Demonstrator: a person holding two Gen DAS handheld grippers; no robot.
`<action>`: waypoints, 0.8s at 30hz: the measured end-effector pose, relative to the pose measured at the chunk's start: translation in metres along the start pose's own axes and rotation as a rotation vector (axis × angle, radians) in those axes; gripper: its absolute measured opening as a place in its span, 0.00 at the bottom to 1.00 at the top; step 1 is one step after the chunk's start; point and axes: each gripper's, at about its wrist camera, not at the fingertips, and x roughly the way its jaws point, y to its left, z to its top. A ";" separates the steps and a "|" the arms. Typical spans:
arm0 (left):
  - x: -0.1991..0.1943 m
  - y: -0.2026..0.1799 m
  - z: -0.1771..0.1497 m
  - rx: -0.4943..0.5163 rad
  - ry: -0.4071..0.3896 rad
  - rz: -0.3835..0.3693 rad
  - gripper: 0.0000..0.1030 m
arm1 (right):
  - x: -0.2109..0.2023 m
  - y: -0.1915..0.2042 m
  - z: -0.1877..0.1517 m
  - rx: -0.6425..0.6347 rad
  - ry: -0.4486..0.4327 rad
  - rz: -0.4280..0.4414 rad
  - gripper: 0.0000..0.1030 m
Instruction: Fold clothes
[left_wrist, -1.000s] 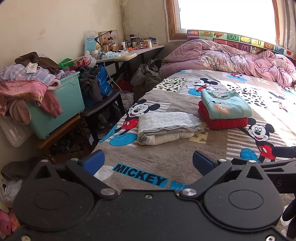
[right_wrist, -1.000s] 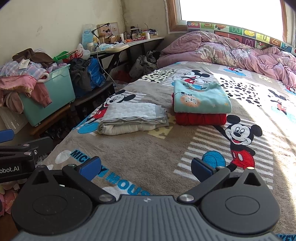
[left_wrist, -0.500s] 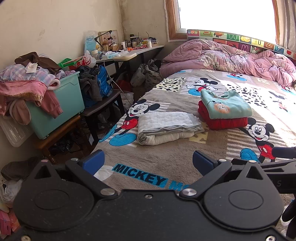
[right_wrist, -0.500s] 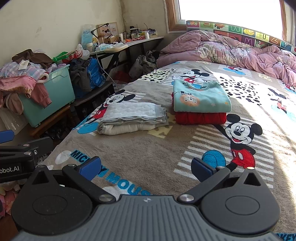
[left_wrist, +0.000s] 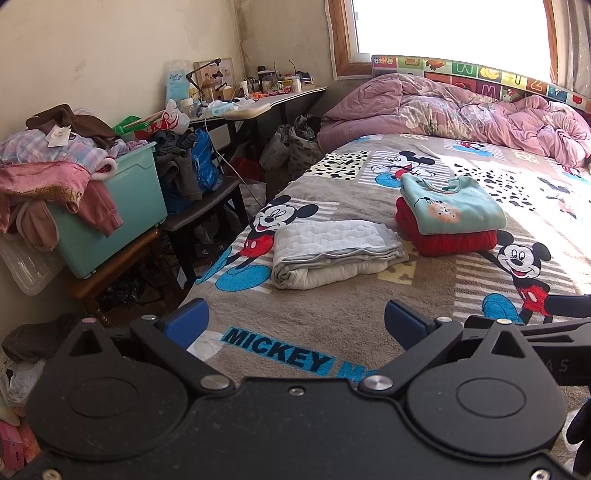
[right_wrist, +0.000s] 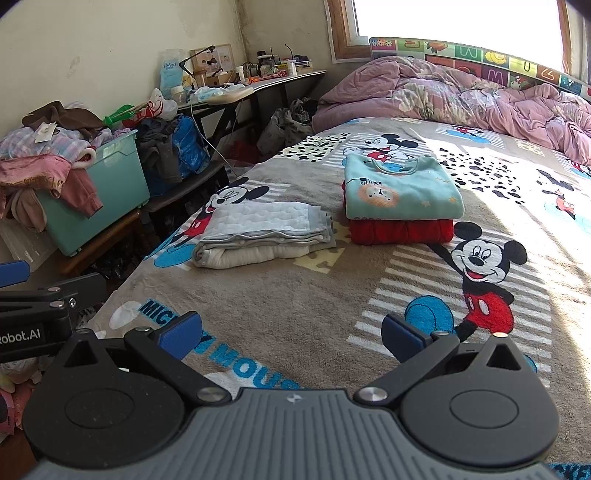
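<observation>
A: Far left, a teal bin (left_wrist: 110, 229) sits heaped with unfolded clothes (left_wrist: 55, 173), pink and plaid spilling over its rim. It stands on a wooden stool (left_wrist: 107, 277) against the wall.

B: And just right of it, a dark chair (left_wrist: 199, 210) piled with grey and blue things, with a cluttered desk (left_wrist: 266, 101) behind.

A: Now onto the bed. The Mickey Mouse blanket (left_wrist: 332, 317) covers it, and near its left edge lies a folded grey-white quilted garment (left_wrist: 332, 251), flat and square.

B: Beside it to the right, close but apart, there's a two-piece stack: a folded teal sweatshirt (left_wrist: 450, 206) resting on a folded red sweater (left_wrist: 454, 242).

A: What about the tools?

B: The left gripper (left_wrist: 293, 321) hovers over the near edge of the blanket, blue pads spread wide, nothing between them. Its finger (left_wrist: 184, 321) hangs past the bed's left edge.

A: And the right gripper (right_wrist: 291, 338) sits over the blanket too, jaws equally wide apart, holding nothing. In its own view the folded grey piece is ahead-left and the teal-on-red stack straight ahead.

B: At the far end, a rumpled pink duvet (left_wrist: 461, 110) is bunched under the bright window (left_wrist: 450, 29).
</observation>
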 end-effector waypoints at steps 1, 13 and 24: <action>0.003 -0.001 0.001 -0.001 -0.003 0.003 1.00 | 0.002 -0.002 0.000 0.009 -0.001 0.007 1.00; 0.058 -0.009 0.021 -0.025 -0.056 -0.012 1.00 | 0.038 -0.021 0.012 -0.013 -0.011 0.023 1.00; 0.142 0.032 0.030 -0.261 0.102 0.006 1.00 | 0.079 -0.038 0.015 -0.014 -0.044 0.078 0.99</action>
